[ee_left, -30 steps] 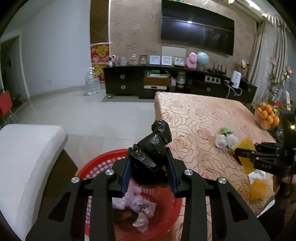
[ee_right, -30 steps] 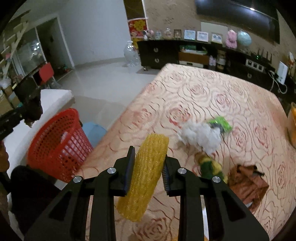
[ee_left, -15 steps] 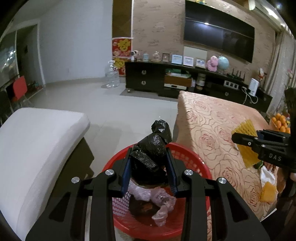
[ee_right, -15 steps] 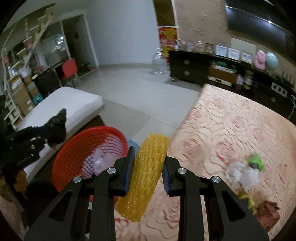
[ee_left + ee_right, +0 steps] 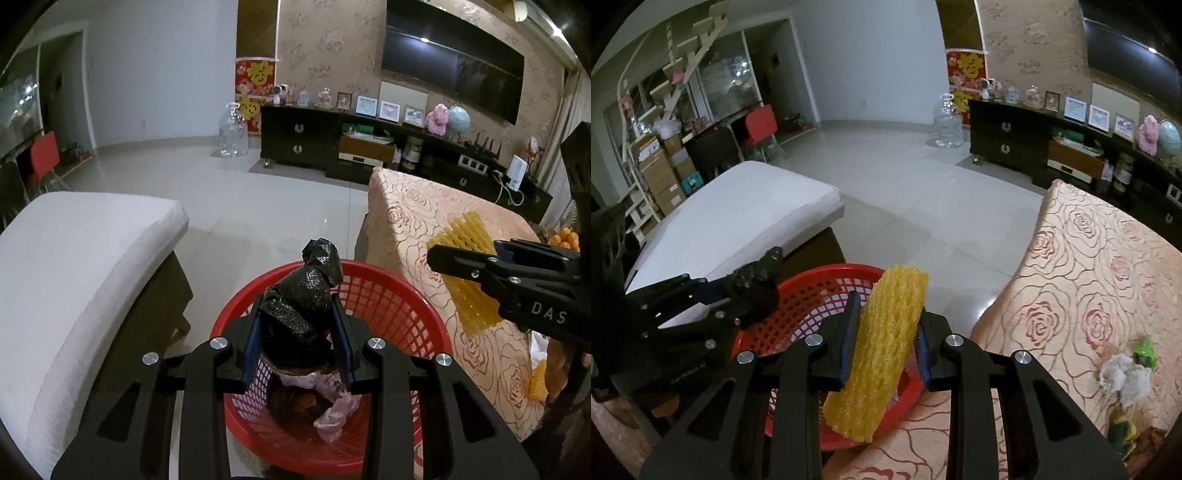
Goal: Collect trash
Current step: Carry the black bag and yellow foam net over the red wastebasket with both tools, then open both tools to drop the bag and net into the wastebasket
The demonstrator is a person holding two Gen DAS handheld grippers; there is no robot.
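The black plastic bag (image 5: 303, 295), crumpled into a wad, is clamped between the two pads of the left tool (image 5: 297, 332) and hangs directly above the open mouth of the red basket (image 5: 406, 306). This placement suits a release: once the jaws part, the bag should fall inside the rim. The basket stands on the floor between the white bench (image 5: 81, 258) and the edge of the table (image 5: 406, 229), and already contains pink wrapping (image 5: 334, 402) and a dark item that cannot be identified.

The yellow foam net (image 5: 886, 343) is gripped across its middle by the right tool (image 5: 884, 341), with both ends projecting beyond the pads. It hangs over the basket's table-side rim, not yet over the centre. Judged from this, the right tool needs to carry a little further in before letting go, or the light net may land on the rim or the table.

More trash remains on the rose-patterned table: white tissue (image 5: 1123, 376), a green scrap (image 5: 1145, 350) beside it, and a green-and-yellow piece (image 5: 1123, 430) nearer the edge. The task is therefore only partly complete.
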